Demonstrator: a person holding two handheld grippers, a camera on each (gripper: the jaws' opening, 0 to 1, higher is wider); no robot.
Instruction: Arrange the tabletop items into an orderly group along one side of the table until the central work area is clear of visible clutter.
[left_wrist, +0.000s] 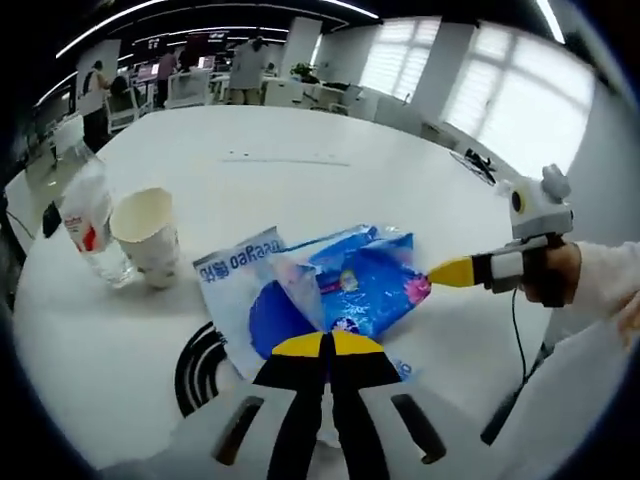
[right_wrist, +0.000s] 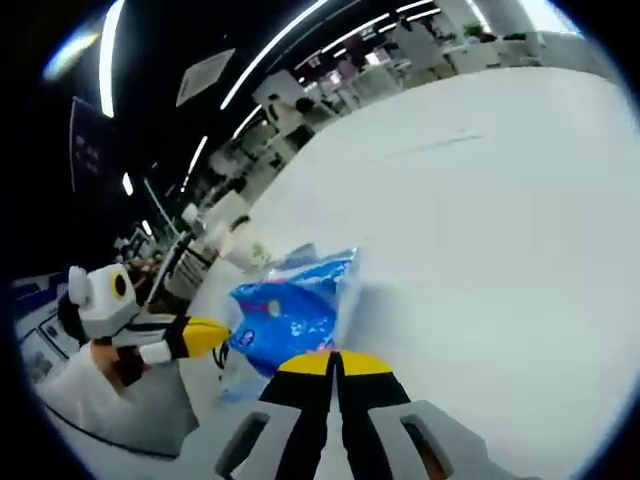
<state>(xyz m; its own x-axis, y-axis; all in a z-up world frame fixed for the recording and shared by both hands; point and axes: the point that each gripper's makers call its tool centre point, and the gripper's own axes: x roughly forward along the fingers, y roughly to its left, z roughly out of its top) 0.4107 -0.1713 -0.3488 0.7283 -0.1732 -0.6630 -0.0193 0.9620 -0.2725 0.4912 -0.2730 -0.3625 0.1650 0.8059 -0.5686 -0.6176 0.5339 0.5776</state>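
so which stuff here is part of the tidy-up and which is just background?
Job:
- blue plastic bag, both grippers on it: left gripper, right gripper
- paper cup
- plastic bottle
- black cable coil

Background:
- white table
- office desks and people beyond

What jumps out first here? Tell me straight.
The crumpled blue plastic bag in the middle of the white table, with both yellow-tipped grippers, left and right, closed at its edges. To its left stand a paper cup and a plastic bottle.
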